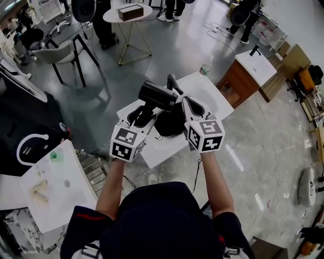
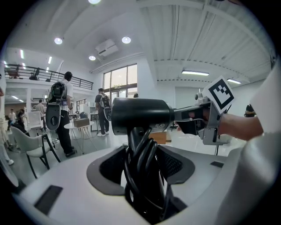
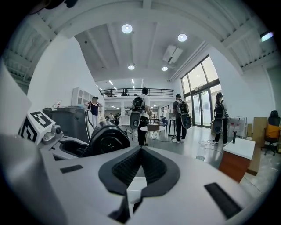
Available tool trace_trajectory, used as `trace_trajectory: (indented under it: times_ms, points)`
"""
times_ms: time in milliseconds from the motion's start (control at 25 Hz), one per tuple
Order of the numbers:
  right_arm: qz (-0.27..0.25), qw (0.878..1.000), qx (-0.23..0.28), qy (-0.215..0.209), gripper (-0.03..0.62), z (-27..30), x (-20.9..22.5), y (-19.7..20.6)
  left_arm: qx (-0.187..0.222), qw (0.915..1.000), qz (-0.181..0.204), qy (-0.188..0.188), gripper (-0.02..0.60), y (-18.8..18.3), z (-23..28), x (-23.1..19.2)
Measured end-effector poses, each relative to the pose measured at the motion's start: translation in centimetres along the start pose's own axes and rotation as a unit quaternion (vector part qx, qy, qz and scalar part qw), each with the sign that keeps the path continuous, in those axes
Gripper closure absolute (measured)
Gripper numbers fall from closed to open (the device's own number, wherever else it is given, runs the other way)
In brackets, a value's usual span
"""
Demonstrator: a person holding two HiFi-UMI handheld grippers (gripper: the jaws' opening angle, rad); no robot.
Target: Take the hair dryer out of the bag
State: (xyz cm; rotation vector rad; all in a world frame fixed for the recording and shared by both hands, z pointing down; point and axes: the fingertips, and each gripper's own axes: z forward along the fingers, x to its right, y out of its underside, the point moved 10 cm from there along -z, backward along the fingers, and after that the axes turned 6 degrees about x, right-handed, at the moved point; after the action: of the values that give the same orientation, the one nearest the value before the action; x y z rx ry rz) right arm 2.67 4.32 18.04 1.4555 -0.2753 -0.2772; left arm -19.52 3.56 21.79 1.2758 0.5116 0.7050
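Note:
A black hair dryer (image 1: 158,96) hangs in the air above the white table (image 1: 210,93), with its cord wound round the handle. My left gripper (image 1: 142,115) is shut on that wrapped handle; in the left gripper view the dryer (image 2: 140,115) stands upright between the jaws of the left gripper (image 2: 140,169). The right gripper (image 1: 193,109) is level with it, to its right, with its jaws shut. A black bag (image 1: 169,125) shows between and below the two grippers. Whether the right gripper (image 3: 140,169) pinches its fabric I cannot tell. The dryer's barrel (image 3: 107,139) shows at left in the right gripper view.
A clear bottle (image 1: 204,69) stands on the table's far corner. A second white table (image 1: 55,187) is at lower left, a wooden cabinet (image 1: 248,76) at right. Chairs (image 1: 61,53), a round table (image 1: 129,14) and standing people fill the far floor.

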Motion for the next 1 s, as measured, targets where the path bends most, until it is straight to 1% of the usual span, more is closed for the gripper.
trace_trajectory:
  times_ms: [120,480,1000]
  points:
    - [-0.007,1.000,0.012,0.002,0.560,-0.8,0.1,-0.5,0.016,0.9996,0.016,-0.018,0.354,-1.0,-0.4,0.4]
    - [-0.017,0.999,0.028,-0.016,0.560,-4.1,1.4,-1.4,0.041,0.9988,0.003,-0.025,0.354,-2.9,-0.9,3.8]
    - [-0.020,0.998,0.044,-0.036,0.560,-10.1,2.3,-2.7,0.062,0.9964,0.007,-0.058,0.354,-4.7,-3.5,9.5]
